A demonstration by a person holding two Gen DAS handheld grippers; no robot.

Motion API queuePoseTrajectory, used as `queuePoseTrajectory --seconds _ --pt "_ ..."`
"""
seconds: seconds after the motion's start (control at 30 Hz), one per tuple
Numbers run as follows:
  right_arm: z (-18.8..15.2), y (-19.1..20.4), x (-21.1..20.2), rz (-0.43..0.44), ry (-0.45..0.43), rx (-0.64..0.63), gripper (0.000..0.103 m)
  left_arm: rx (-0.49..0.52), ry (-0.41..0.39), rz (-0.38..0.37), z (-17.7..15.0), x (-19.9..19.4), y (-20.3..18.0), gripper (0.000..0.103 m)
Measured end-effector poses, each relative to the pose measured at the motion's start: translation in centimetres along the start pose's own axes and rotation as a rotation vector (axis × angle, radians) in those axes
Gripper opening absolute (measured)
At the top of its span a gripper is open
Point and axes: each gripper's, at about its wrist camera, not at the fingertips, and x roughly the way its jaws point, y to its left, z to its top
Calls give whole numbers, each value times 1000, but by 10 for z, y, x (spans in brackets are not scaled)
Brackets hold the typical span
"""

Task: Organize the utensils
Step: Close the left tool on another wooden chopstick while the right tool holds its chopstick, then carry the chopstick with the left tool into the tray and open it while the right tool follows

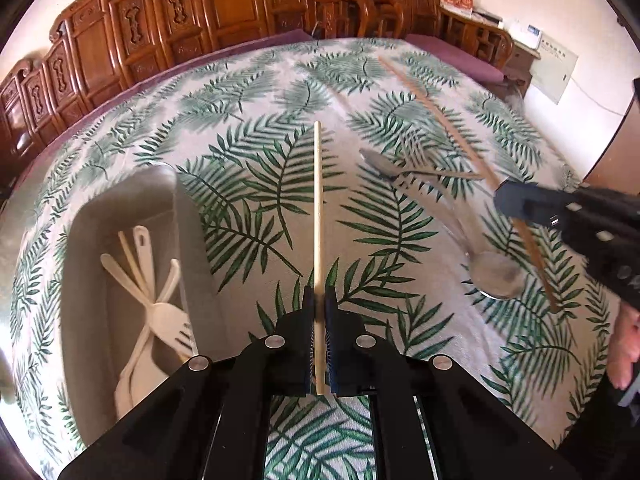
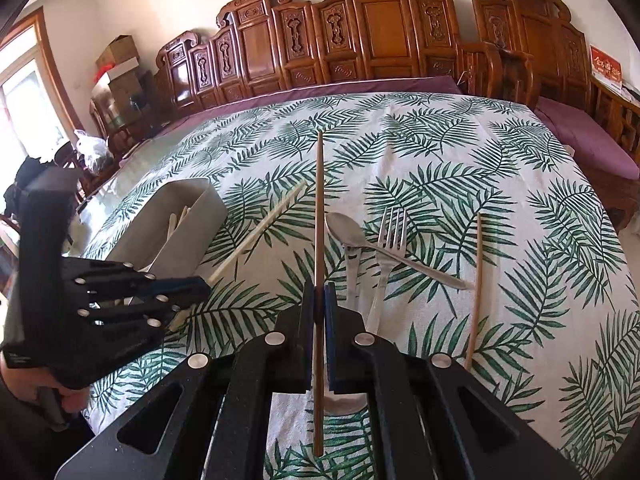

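Note:
My left gripper (image 1: 319, 294) is shut on a pale chopstick (image 1: 318, 200) that sticks out forward above the leaf-print tablecloth. The right wrist view shows that gripper (image 2: 202, 284) at the left, with the pale chopstick (image 2: 260, 232) slanting up beside the grey bin (image 2: 208, 216). My right gripper (image 2: 319, 288) is shut on a brown chopstick (image 2: 319, 200); in the left wrist view it (image 1: 508, 200) holds that stick (image 1: 440, 112) over the table's right part. The grey bin (image 1: 92, 240) holds several cream plastic utensils (image 1: 160, 304).
A metal spoon (image 2: 346, 228), a metal fork (image 2: 392, 226) and a large metal spoon (image 1: 496, 276) lie crossed on the cloth near the middle. A loose brown chopstick (image 2: 476, 280) lies to their right. Carved wooden chairs (image 2: 372, 40) line the far edge.

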Motion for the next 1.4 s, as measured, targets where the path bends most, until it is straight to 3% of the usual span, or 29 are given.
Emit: queuePoseTrajectory --seconds 0.37,0.8,1.07,1.4 --pt "-5 17 -4 18 -2 -19 6 -43 -65 -15 -9 -46 16 4" --pt "-4 32 -5 41 -5 -46 6 -103 -89 22 -19 -75 55 4" --pt "-4 41 -1 43 0 -65 6 -131 -70 59 -27 -77 85 4" --pt "-6 43 5 33 14 -72 6 -208 -4 92 -44 -52 121 4"
